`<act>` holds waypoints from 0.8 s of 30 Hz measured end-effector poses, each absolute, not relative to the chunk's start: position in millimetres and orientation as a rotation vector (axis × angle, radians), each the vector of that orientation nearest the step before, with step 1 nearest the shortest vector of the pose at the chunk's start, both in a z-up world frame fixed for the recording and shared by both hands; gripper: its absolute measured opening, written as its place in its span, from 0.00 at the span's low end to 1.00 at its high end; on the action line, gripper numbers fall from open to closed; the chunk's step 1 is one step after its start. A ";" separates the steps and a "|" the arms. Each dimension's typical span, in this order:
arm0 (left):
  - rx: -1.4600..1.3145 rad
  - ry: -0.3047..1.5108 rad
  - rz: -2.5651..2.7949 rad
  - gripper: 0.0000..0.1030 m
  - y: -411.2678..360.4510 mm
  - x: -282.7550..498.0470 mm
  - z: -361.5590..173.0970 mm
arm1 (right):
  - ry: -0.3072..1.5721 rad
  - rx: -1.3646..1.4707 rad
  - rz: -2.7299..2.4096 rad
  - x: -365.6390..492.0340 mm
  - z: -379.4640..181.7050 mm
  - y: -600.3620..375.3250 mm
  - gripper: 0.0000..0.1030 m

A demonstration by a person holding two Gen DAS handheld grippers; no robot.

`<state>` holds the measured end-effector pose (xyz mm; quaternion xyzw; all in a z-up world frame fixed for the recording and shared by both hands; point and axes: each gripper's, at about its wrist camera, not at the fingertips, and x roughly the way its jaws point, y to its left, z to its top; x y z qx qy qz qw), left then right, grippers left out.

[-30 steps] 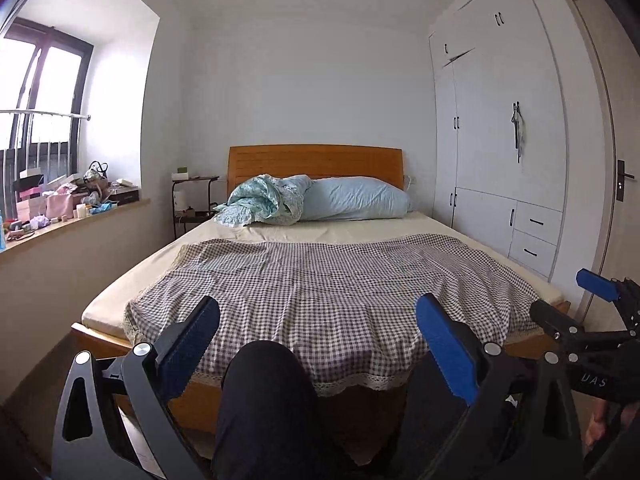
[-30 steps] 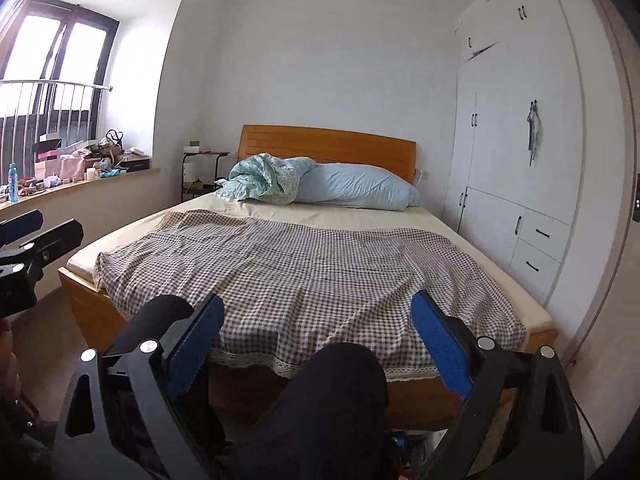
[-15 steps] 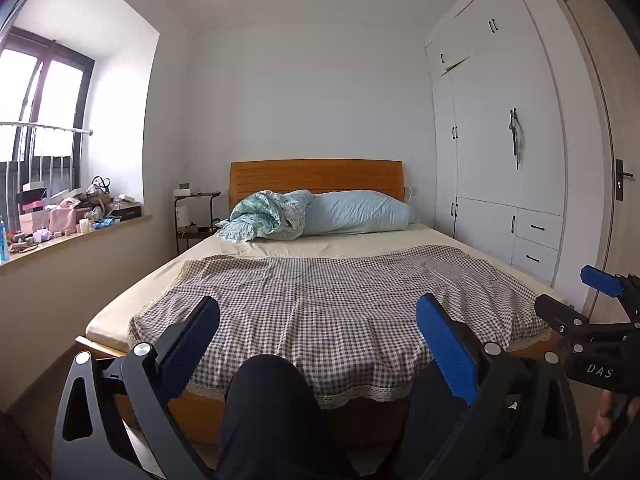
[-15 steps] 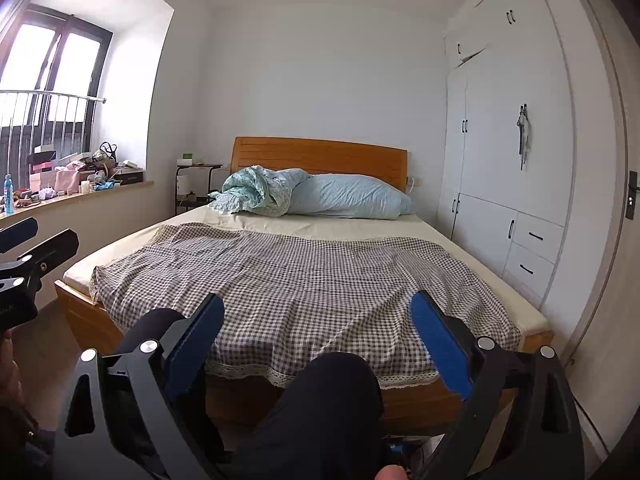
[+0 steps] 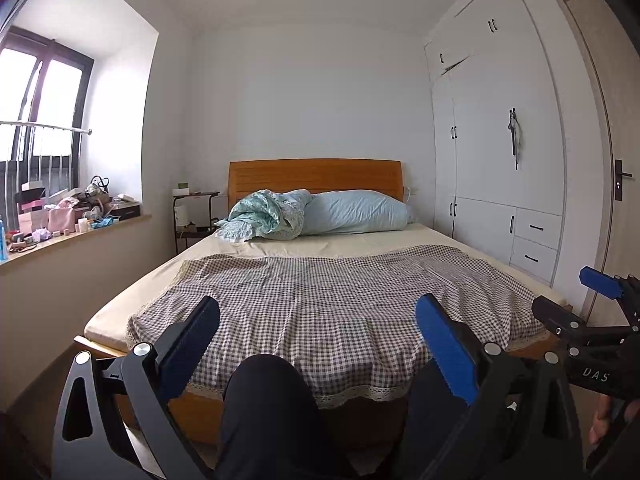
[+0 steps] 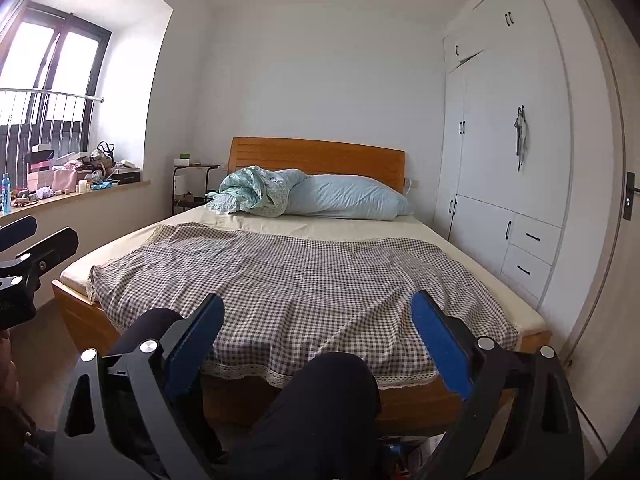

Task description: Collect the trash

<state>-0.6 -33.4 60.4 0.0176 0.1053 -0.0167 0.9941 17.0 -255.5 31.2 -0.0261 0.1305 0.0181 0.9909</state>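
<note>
Clutter [image 5: 68, 210] crowds the windowsill [image 5: 76, 240] far left of my left hand-held gripper [image 5: 318, 330], fingers spread, holding nothing. Ahead lies the bed [image 5: 320, 300] under a checked cloth [image 6: 288, 276]. My right hand-held gripper [image 6: 318, 330] is spread too; wardrobe [image 6: 508, 160] rightward.

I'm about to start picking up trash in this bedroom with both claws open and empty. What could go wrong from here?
1. The windowsill is crowded with boxes, bottles and bags; a claw reaching there could grab a keepsake or knock things off.
2. The left claw and right claw are held close side by side, so they may collide when swinging.
3. The checked blanket hangs over the bed's foot and could snag a finger.
</note>
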 end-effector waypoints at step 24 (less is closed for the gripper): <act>0.034 0.217 -0.035 0.93 -32.9 0.4 59.1 | 0.273 -0.035 0.035 17.7 32.2 -260.1 0.88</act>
